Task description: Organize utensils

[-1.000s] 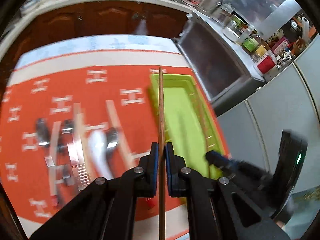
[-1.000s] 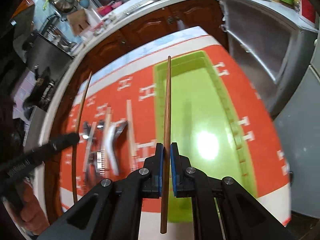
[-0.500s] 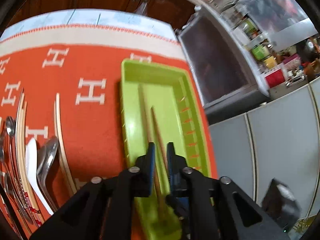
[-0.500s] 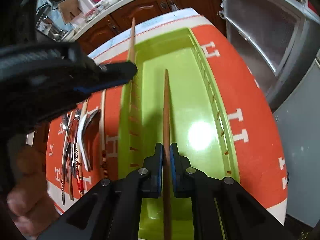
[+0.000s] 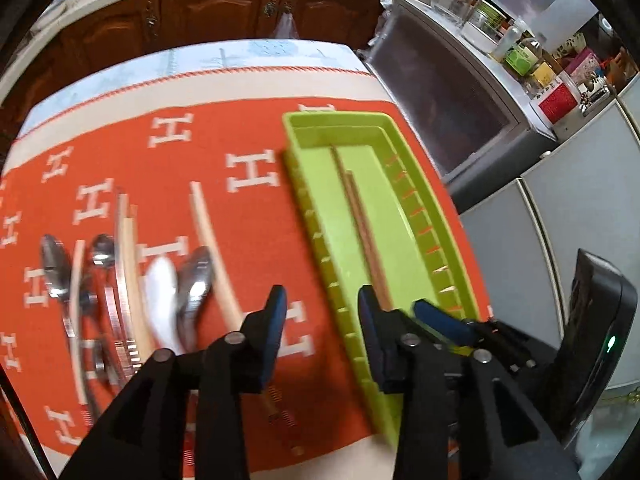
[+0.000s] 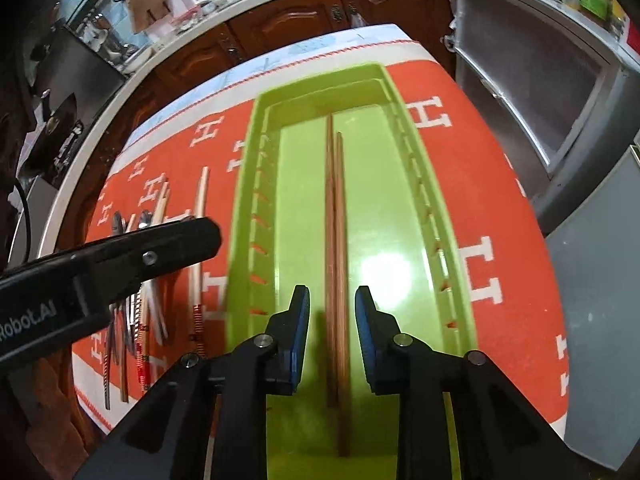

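Two brown chopsticks point(image 6: 335, 240) lie side by side along the middle of the green tray point(image 6: 404, 148); they also show in the left wrist view point(image 5: 362, 224), in the tray point(image 5: 304, 200). My right gripper point(image 6: 332, 308) is open and empty, just above the chopsticks' near half. My left gripper point(image 5: 320, 308) is open and empty over the tray's left rim. Spoons point(image 5: 196, 280), a white spoon point(image 5: 162, 292) and pale chopsticks point(image 5: 210, 240) lie on the orange cloth to the left.
The orange H-patterned cloth point(image 5: 248, 128) covers the table. Wooden cabinets point(image 5: 224, 8) stand beyond the far edge. A grey appliance point(image 5: 444, 92) sits to the right of the table. The left gripper's finger point(image 6: 132, 252) crosses the right wrist view.
Both grippers held a brown chopstick a second ago. Both have opened, and the two chopsticks now lie in the green tray. The left gripper has shifted left, over the tray's rim.
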